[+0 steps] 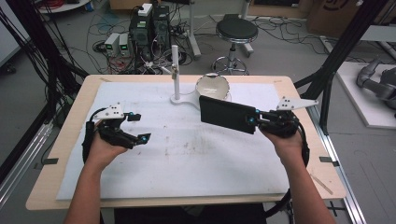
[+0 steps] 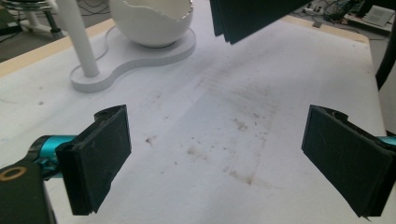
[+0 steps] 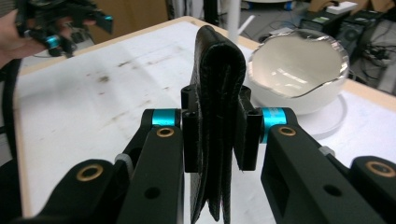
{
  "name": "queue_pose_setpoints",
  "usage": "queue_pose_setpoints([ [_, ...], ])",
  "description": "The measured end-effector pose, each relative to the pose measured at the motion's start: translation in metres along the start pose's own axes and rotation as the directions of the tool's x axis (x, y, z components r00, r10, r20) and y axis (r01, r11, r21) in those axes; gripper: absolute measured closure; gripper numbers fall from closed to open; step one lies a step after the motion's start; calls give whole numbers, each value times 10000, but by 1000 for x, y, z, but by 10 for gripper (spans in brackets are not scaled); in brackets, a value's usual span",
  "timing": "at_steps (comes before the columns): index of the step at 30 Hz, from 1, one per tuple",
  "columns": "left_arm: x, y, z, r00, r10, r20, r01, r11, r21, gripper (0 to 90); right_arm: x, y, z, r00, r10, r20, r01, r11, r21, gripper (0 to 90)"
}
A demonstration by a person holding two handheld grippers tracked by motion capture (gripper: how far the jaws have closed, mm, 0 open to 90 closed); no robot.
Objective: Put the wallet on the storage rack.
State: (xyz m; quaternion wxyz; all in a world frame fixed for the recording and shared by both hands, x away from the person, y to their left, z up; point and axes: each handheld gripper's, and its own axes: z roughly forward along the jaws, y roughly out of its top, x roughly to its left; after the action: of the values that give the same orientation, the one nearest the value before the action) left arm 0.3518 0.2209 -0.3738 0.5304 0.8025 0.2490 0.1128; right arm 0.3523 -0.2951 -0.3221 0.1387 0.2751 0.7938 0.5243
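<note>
My right claw (image 3: 217,135) pinches the wallet (image 3: 217,93) edge-on — keep it level; left claw (image 2: 224,163) spread, empty.

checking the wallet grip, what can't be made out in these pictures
- Wallet contents: folded shut between the right gripper pads, right gripper view.
- Bowl front: hidden behind the wallet, high view.
- Wallet's lower part: cut off at the top edge, left gripper view.

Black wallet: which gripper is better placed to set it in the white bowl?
Right. The right gripper is shut on the black wallet, held beside the white bowl. The left gripper is open, empty, and farther from it.
</note>
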Motion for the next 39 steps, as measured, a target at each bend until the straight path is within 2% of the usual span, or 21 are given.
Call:
queue_pose_setpoints([
  [3,2,-3,-3,9999,-72,-91,72,10000,-32,82,-8,15,0,9997,-68,251,64,9998,180,775],
  [11,5,-7,-4,9997,-252,-62,251,9996,-151,79,-36,43,6,9969,228,751,-250,9993,282,774],
  [18,5,-7,-4,9997,-215,-97,213,9995,-250,79,-54,63,22,9941,461,987,-504,9979,410,774],
  [20,5,-7,-4,9998,-169,-68,168,9996,-227,79,-58,68,28,9941,315,1034,-378,9975,590,773],
  [24,5,-8,-3,9998,-196,-87,194,9996,-226,79,-66,70,43,9927,385,1140,-480,9955,819,774],
  [29,5,-8,-4,9997,-205,-100,202,9994,-280,79,-72,66,61,9905,500,1284,-681,9878,1402,774],
  [34,5,-8,-4,9998,-185,-88,182,9994,-290,79,-76,64,71,9875,497,1495,-728,9855,1532,774],
  [39,5,-7,-2,9998,-176,-62,175,9996,-239,79,-80,63,78,9875,451,1513,-691,9851,1572,774],
])
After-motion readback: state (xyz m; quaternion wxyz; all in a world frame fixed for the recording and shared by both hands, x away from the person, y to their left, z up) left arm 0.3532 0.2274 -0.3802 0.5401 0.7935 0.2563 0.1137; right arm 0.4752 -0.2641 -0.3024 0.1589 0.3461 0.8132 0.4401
